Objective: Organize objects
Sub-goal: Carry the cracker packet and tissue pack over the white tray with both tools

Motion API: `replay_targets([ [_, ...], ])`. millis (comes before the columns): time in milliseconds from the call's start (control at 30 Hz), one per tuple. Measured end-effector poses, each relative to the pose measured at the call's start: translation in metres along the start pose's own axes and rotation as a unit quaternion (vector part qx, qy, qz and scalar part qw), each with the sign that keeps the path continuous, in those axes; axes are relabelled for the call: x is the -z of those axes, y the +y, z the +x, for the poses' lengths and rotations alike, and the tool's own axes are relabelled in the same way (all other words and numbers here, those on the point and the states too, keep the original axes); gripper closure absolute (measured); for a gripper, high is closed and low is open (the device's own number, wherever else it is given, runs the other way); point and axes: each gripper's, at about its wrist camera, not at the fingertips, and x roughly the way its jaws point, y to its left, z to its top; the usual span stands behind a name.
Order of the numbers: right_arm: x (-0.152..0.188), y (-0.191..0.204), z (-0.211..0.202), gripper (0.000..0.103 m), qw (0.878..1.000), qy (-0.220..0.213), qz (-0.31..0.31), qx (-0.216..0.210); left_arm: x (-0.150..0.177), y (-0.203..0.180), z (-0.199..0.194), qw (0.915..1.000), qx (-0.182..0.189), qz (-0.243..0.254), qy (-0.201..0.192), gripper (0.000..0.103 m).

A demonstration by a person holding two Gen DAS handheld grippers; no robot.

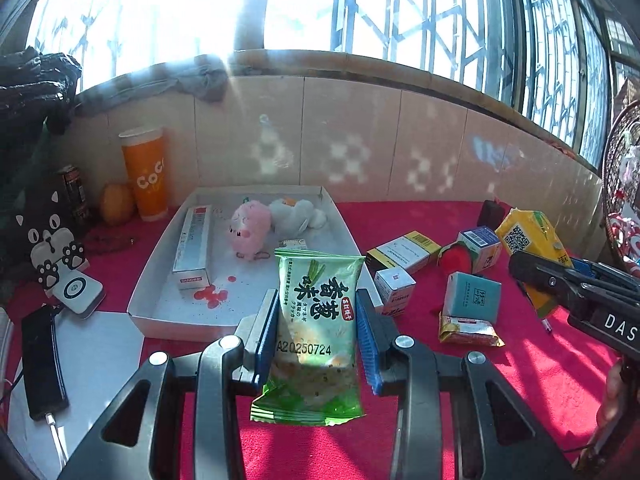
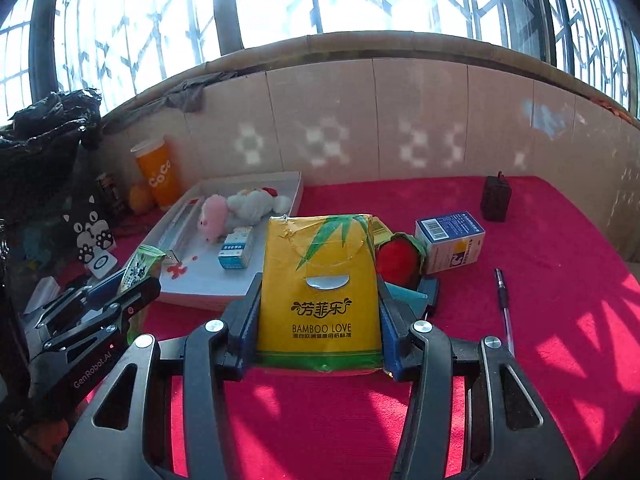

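Your left claw (image 1: 316, 340) is clenching a green cracker packet (image 1: 314, 332), with the blue pads pressing on both of its long edges, and you are holding it upright in the air just in front of the near edge of the white tray (image 1: 168, 304). Your right claw (image 2: 318, 320) is grasping a yellow tissue pack (image 2: 320, 280) printed with bamboo leaves, squeezing it across its width above the red counter (image 2: 540, 320).

Inside the tray, a pink plush pig (image 1: 248, 232) and a grey-white plush toy (image 1: 298, 214) are lying side by side near the far end. A long red-and-white box (image 1: 194, 246) is lying along the left wall, and from the right wrist view a small blue-and-white box (image 2: 237, 254) is resting near the middle.

Still loose on the counter to the right of the tray are several small cartons (image 1: 402, 254), a teal box (image 1: 472, 296), a red strawberry-shaped toy (image 2: 398, 258), a blue-topped carton (image 2: 450, 246) and a pen (image 2: 504, 312).

You seem to be mid-sort, carrying two items at once toward the tray, with much of the pile not yet moved. The next move calls for taking the packet forward over the tray's near wall, lowering it onto the bare floor near the front, and only then opening. The tissue pack probably wants the free patch on the right, clear of the plush toys. Keep the two claws apart as they converge.
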Motion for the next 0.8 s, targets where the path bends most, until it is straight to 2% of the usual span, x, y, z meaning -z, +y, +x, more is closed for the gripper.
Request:
replay_targets([
  [300,-0.014,0.019,0.006,0.054,1.0,-0.014,-0.01,-0.013,-0.006,0.024,-0.002,0.9994,-0.025,-0.021,-0.009,0.067],
  [500,-0.02,0.028,0.011,0.054,1.0,-0.028,-0.009,-0.007,-0.01,0.046,0.002,0.9982,-0.046,-0.037,-0.009,0.067],
  [800,-0.041,0.037,0.016,0.054,0.999,-0.035,-0.002,-0.022,-0.043,0.083,0.006,0.9955,-0.081,-0.045,-0.021,0.067],
])
